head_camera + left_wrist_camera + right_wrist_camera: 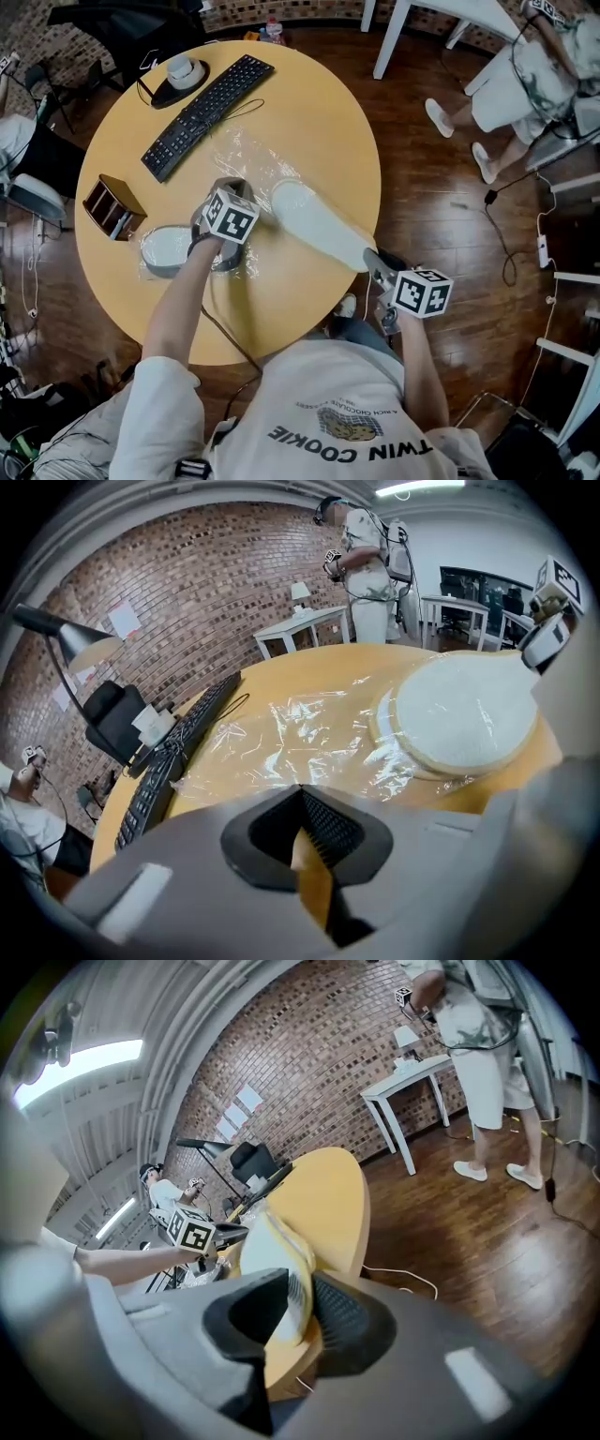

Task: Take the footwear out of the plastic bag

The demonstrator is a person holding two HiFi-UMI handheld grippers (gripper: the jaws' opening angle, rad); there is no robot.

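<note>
A white slipper (pixel 319 225) lies slanted over the round yellow table's (pixel 309 103) right edge; my right gripper (pixel 373 258) is shut on its near end. In the right gripper view the pads press on the slipper's (pixel 272 1269) rim at the right gripper (pixel 300 1302). The slipper's far end (pixel 459 714) still lies in the mouth of the clear plastic bag (pixel 246 155). My left gripper (pixel 232 185) presses down on the bag, and the left gripper (pixel 302 794) looks shut on the film (pixel 281 733). A second white slipper (pixel 167 248) lies by the left arm, wrapped in plastic.
A black keyboard (pixel 206 103) lies at the table's back left, a black lamp base (pixel 178 75) behind it. A brown holder (pixel 112 208) stands at the left edge. A person in white (pixel 525 75) stands on the wooden floor at the right, beside a white table leg (pixel 389 42).
</note>
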